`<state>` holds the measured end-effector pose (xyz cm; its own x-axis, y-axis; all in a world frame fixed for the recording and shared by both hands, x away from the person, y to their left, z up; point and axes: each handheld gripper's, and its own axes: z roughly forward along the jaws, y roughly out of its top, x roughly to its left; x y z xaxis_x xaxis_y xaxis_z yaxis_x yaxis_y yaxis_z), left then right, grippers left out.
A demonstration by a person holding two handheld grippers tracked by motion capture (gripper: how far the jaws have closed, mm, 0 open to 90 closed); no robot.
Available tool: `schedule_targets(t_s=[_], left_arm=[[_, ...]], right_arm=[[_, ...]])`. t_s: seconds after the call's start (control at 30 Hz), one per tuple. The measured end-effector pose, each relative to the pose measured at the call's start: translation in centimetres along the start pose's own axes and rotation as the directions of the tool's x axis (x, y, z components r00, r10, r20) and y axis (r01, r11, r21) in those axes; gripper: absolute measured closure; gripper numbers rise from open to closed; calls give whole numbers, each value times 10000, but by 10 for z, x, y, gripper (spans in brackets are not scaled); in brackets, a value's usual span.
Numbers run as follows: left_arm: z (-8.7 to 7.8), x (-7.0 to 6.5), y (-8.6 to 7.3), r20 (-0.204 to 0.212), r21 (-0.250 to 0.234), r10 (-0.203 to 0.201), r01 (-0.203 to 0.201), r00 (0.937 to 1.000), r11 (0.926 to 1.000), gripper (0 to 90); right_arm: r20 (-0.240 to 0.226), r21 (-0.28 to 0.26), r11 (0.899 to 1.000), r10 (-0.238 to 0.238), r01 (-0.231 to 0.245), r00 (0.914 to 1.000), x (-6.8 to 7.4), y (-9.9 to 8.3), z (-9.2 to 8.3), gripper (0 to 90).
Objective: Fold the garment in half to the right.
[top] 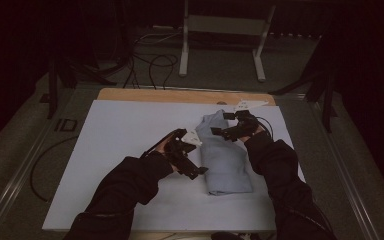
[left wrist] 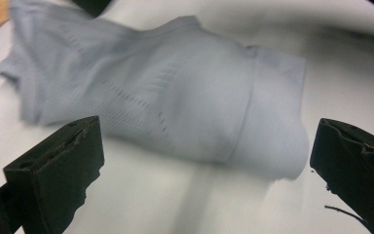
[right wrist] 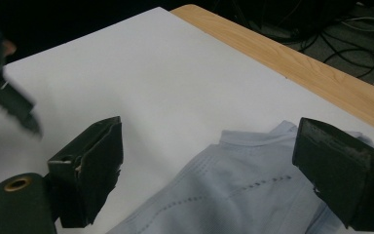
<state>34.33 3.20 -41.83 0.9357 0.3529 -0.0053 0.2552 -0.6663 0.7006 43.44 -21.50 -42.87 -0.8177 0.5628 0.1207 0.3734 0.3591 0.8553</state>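
A light blue folded garment point(top: 225, 160) lies on the white board point(top: 125, 135), right of its middle. My left gripper point(top: 196, 155) hangs just left of the garment's lower half, its jaws wide apart. In the left gripper view the garment point(left wrist: 175, 97) lies beyond the open gripper point(left wrist: 204, 170), and nothing is between the pads. My right gripper point(top: 221, 123) is over the garment's far end, also open. In the right gripper view its jaws stand wide around the gripper's midpoint point(right wrist: 214, 170), above the garment's collar end point(right wrist: 233, 200), without touching it.
A wooden table edge point(top: 180, 95) shows beyond the board. Cables point(top: 150, 60) and a white stand point(top: 220, 30) sit on the floor behind. The left hand's gripper point(right wrist: 9, 97) appears blurred at the far left of the right gripper view.
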Motion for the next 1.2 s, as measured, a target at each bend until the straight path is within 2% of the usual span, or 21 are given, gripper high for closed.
schedule_targets(t_s=[0.17,0.33,0.47,0.67,0.83,0.97,1.13,1.17,1.2], left_arm=[[-12,8,-13,-47,-112,-228,227,9997,9997,1],[-26,12,-24,-243,-449,-172,161,9996,9989,1],[-36,15,-31,-353,-482,-283,266,9990,9985,1],[-44,16,-42,-464,-491,-288,265,9985,9984,1],[-55,18,-61,-617,-502,-509,478,9968,9976,1],[-63,19,-75,-733,-548,-689,650,9949,9964,1],[-71,19,-91,-930,-526,-847,800,9921,9954,1],[-74,19,-99,-966,-519,-994,947,9903,9942,1],[-74,19,-99,-966,-519,-994,947,9903,9942,1]], right_arm=[[-29,50,9999,-155,155,9999,8,-3,-4,112],[-15,-30,9999,-141,141,9999,16,-6,-9,112],[-37,130,9997,-195,196,9998,24,-11,-14,112],[-50,11,9997,-254,254,9997,35,-18,-23,112],[-67,-236,9997,-114,112,9999,45,-29,-38,112],[131,-195,9995,-232,234,9996,50,-38,-47,112],[165,-236,9997,-102,105,9998,54,-49,-56,112],[201,-243,9997,-7,12,9998,56,-55,-59,112],[250,-222,9998,-23,29,9997,56,-57,-61,112]])
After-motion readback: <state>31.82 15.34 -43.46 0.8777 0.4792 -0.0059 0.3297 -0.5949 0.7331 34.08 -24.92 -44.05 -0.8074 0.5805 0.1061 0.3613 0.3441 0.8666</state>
